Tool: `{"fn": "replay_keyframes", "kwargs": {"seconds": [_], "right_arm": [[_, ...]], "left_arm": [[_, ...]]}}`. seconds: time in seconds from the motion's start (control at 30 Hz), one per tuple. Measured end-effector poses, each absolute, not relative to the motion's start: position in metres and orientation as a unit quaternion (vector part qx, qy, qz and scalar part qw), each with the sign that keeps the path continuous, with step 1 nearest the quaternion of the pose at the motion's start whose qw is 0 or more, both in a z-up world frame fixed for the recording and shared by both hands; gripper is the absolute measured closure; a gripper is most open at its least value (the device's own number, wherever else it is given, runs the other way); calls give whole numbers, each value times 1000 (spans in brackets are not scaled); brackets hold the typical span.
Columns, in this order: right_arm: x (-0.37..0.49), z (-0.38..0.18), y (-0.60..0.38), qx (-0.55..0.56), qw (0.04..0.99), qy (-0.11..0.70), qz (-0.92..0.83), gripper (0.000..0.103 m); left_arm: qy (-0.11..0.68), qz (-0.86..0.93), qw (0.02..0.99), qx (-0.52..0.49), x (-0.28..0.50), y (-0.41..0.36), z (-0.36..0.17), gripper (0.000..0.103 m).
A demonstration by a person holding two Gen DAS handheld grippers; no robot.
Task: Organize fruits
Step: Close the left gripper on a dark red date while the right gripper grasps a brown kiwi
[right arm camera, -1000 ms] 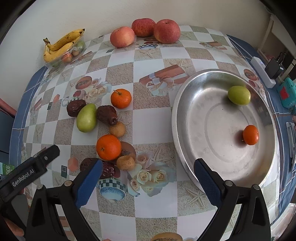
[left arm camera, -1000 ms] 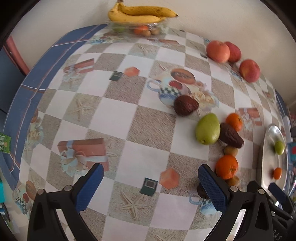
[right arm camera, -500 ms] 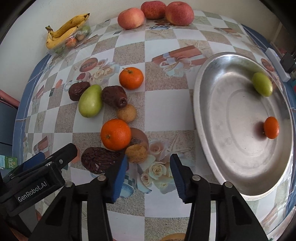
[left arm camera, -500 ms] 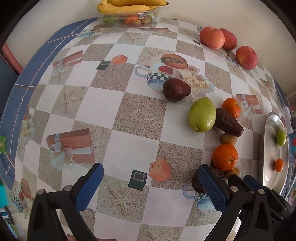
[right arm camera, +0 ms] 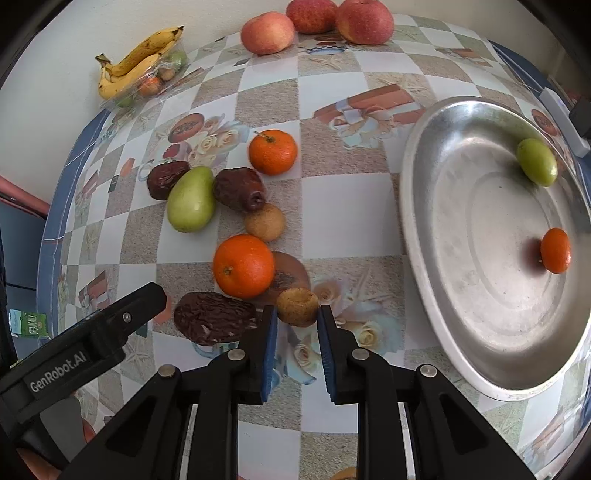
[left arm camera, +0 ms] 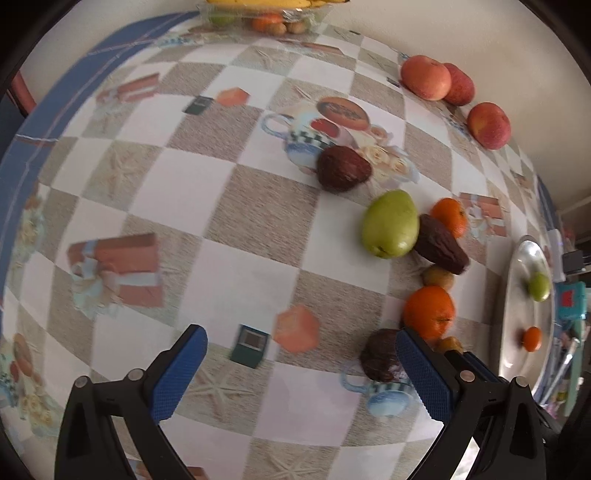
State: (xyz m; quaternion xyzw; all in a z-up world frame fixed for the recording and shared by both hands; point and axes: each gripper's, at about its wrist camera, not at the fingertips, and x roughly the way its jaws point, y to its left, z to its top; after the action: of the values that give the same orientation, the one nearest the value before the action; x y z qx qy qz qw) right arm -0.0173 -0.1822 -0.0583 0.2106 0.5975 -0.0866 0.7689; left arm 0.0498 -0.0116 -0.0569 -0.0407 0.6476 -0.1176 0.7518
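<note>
Loose fruit lies on the patterned tablecloth: a green pear (right arm camera: 191, 199), two oranges (right arm camera: 243, 266) (right arm camera: 272, 151), several dark dates (right arm camera: 215, 320), and small tan fruits (right arm camera: 297, 306) (right arm camera: 265, 222). The silver tray (right arm camera: 436, 288) at right holds a small green fruit (right arm camera: 536, 161) and a small orange (right arm camera: 555, 250). My right gripper (right arm camera: 294, 321) has narrowed its jaws, with the tips on either side of the near tan fruit, not clamped. My left gripper (left arm camera: 301, 349) is wide open and empty over the cloth, left of the near date (left arm camera: 380, 354).
Three apples (right arm camera: 267, 32) sit at the far edge by the wall. Bananas (right arm camera: 140, 61) rest on a clear box of fruit at the far left corner. The left gripper's body (right arm camera: 85, 347) shows at the lower left of the right wrist view.
My right gripper has moved in toward the near tan fruit and narrowed its jaws from wide open. My left gripper has drifted forward over the table, still open.
</note>
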Motion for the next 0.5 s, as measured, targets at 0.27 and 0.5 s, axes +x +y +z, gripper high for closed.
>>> {"fn": "replay_keyframes", "kwargs": {"seconds": [0.27,0.5], "right_arm": [[-28,-57,-195,216,764,600,-98,80],[-28,-57,-194,210,766,600,-99,80]], "left_arm": [[656,-162,737,-33,42,-36,-63,14],[664,-189,719,-76,43,-40,-67,43]]}}
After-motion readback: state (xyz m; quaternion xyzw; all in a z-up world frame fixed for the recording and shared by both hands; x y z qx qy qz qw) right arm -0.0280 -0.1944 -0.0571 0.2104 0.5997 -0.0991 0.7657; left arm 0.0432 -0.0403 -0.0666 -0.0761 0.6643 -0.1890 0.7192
